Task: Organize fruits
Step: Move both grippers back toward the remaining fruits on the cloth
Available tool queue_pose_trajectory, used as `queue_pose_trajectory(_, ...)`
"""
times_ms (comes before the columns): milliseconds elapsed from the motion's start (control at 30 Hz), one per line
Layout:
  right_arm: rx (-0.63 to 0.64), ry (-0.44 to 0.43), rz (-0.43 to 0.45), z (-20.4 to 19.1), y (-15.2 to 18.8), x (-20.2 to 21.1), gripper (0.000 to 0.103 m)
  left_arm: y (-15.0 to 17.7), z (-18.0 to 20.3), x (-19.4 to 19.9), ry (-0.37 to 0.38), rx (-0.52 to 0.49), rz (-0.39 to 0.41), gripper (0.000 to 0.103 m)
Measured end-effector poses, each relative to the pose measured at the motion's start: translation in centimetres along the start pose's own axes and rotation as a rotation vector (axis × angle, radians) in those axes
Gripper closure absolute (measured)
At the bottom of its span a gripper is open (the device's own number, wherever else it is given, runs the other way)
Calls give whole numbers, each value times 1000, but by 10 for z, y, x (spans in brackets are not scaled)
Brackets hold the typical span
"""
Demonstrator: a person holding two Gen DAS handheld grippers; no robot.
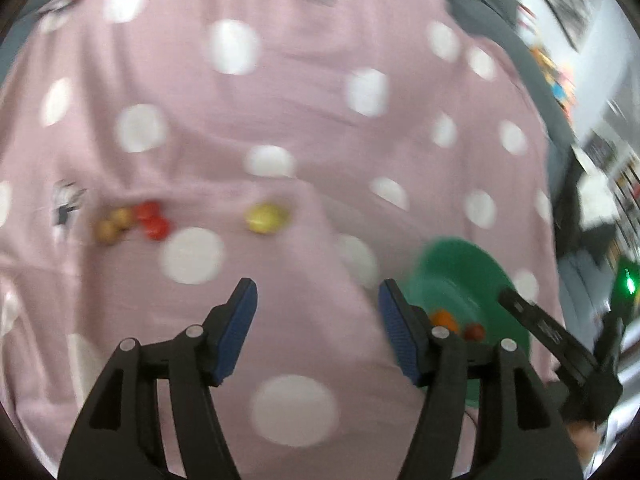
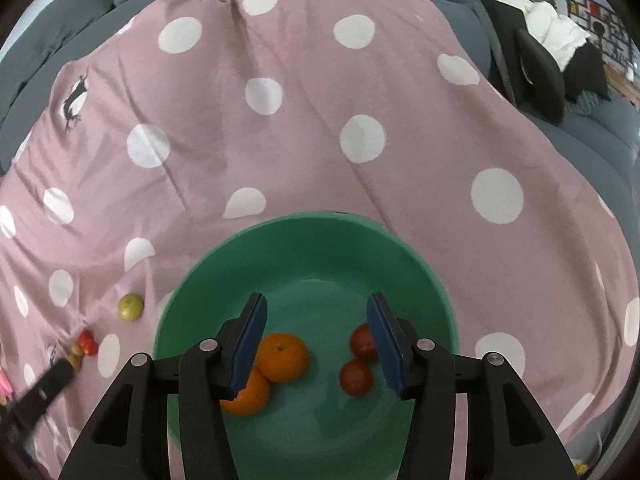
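Right tool spread, empty, over bowl holding two oranges and tomatoes; left tool spread, facing loose lemon at 12 o'clock, likely next pick

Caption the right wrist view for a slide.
Open right gripper above green bowl holding two oranges and two red fruits.
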State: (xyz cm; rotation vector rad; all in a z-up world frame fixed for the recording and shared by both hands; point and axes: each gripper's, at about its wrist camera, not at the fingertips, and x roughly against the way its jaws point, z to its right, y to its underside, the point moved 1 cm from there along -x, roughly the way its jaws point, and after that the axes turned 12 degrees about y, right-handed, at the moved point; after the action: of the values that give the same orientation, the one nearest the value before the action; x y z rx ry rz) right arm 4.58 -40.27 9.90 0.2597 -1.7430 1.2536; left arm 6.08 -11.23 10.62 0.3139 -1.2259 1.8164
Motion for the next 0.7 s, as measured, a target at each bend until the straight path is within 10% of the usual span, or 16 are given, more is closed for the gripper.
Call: queue_pose_trajectory(700, 299, -266, 78, -114, 29, 26, 50, -16, -159, 57, -324, 371, 133, 40)
